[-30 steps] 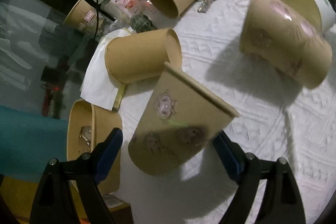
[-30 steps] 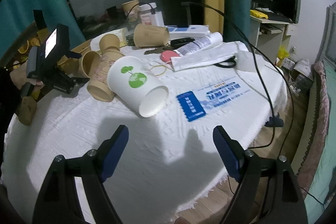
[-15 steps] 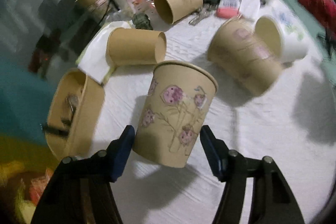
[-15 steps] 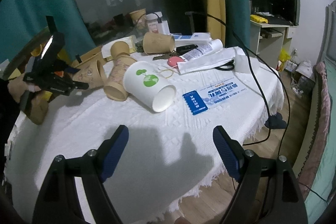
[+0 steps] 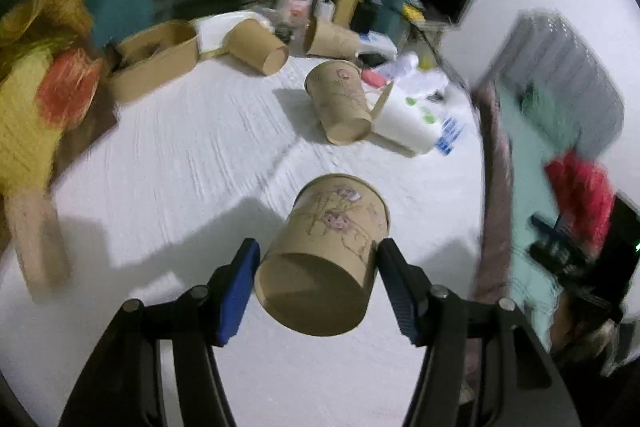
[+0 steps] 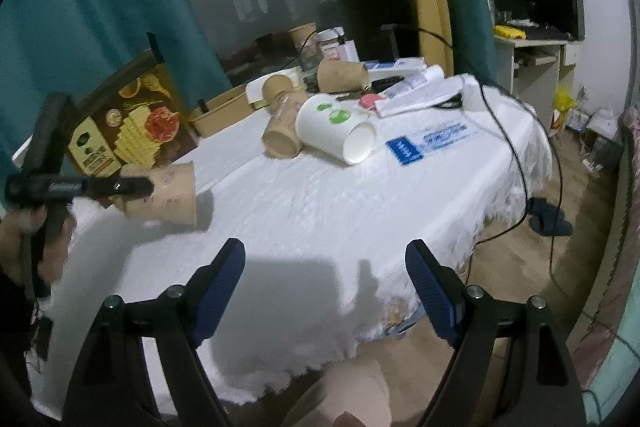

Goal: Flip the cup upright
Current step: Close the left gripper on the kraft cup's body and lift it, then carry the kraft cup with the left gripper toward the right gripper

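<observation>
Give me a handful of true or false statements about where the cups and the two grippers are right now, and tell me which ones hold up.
1. The left gripper holds a brown flowered cup. True.
2. That cup stands upright on the white tablecloth. False: it is held tilted on its side, above the cloth.
3. The right gripper is shut on the white cup. False: it is open and holds nothing.
4. The white cup with green spots lies on its side. True.
5. A second flowered cup lies beside the white cup. True.

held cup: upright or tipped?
Tipped. The flowered cup lies sideways in the left gripper, base toward its camera; in the right view it is horizontal above the tablecloth.
</observation>
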